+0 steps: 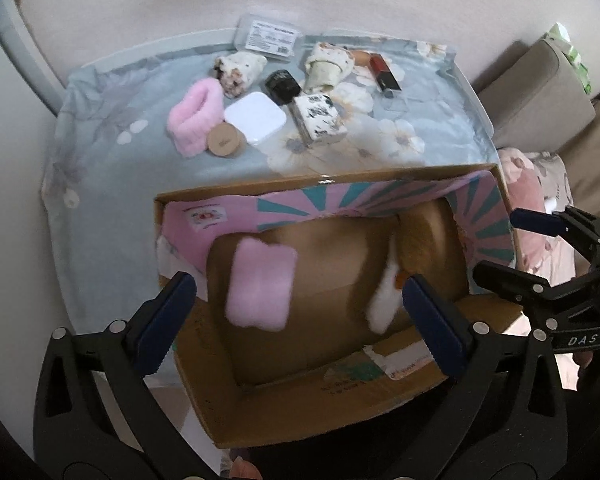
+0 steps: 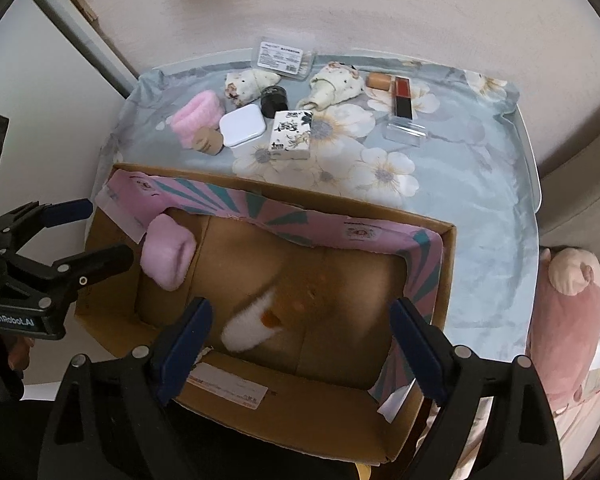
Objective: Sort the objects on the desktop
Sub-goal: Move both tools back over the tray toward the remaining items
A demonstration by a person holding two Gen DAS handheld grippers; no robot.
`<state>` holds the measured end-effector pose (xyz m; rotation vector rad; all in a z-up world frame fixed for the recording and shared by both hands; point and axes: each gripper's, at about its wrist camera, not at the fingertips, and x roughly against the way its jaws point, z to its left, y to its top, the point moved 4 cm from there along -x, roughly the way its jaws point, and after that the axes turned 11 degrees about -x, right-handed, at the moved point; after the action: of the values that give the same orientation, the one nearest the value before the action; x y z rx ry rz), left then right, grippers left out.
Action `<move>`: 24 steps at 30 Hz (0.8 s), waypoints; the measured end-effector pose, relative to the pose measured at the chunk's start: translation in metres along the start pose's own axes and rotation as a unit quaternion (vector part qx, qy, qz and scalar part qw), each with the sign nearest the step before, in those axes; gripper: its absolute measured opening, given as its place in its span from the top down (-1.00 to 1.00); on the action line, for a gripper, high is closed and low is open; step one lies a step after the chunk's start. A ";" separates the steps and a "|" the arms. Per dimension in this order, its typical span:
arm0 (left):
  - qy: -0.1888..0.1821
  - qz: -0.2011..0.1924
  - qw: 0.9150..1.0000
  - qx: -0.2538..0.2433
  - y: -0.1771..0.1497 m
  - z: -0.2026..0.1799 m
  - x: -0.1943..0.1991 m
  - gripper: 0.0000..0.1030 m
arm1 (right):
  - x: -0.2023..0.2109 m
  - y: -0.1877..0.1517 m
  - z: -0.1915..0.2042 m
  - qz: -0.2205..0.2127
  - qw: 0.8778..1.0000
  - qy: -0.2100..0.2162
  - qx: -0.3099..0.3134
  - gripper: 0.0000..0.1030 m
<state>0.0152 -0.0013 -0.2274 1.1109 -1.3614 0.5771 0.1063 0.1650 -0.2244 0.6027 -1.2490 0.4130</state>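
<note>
An open cardboard box (image 1: 204, 368) (image 2: 450, 240) with pink and teal flaps stands at the near edge of the table. A pink fluffy band (image 1: 260, 284) (image 2: 166, 254) and a white fluffy item with an orange spot (image 1: 384, 300) (image 2: 252, 322) are inside it, both blurred. My left gripper (image 1: 300, 324) (image 2: 88, 232) is open above the box over the pink band. My right gripper (image 2: 300, 344) (image 1: 496, 240) is open above the box over the white item. Neither holds anything.
On the floral cloth (image 1: 120, 168) (image 2: 460, 168) beyond the box lie another pink band (image 1: 196, 118), a white square case (image 1: 256, 118), a round wooden lid (image 1: 224, 140), a black jar (image 1: 282, 84), a patterned pack (image 1: 320, 118), rolled socks (image 1: 240, 68), a red lipstick (image 1: 386, 72), a clear box (image 1: 270, 38). A sofa stands on the right.
</note>
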 end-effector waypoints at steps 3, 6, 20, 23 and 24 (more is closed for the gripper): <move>-0.009 -0.003 1.000 -0.016 0.003 -0.007 0.003 -0.99 | 0.002 0.000 -0.001 0.000 1.000 0.004 -0.007 -0.72; -0.019 -0.015 1.000 -0.011 0.007 -0.009 0.010 -0.99 | 0.005 0.000 -0.001 -0.002 1.000 0.007 -0.011 -0.72; -0.016 -0.046 0.999 0.013 0.014 0.001 0.041 -1.00 | 0.031 -0.008 -0.013 -0.043 0.998 0.022 -0.044 -0.72; 0.004 -0.064 0.997 0.045 0.018 0.019 0.052 -1.00 | 0.037 -0.006 -0.014 -0.053 0.997 0.027 -0.044 -0.72; 0.015 -0.067 0.996 0.049 0.020 0.026 0.055 -0.99 | 0.038 -0.006 -0.014 -0.056 0.997 0.029 -0.045 -0.72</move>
<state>-0.0038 -0.0302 -0.1732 1.2585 -1.2324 0.5655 0.1311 0.1682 -0.1918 0.5777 -1.1659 0.2772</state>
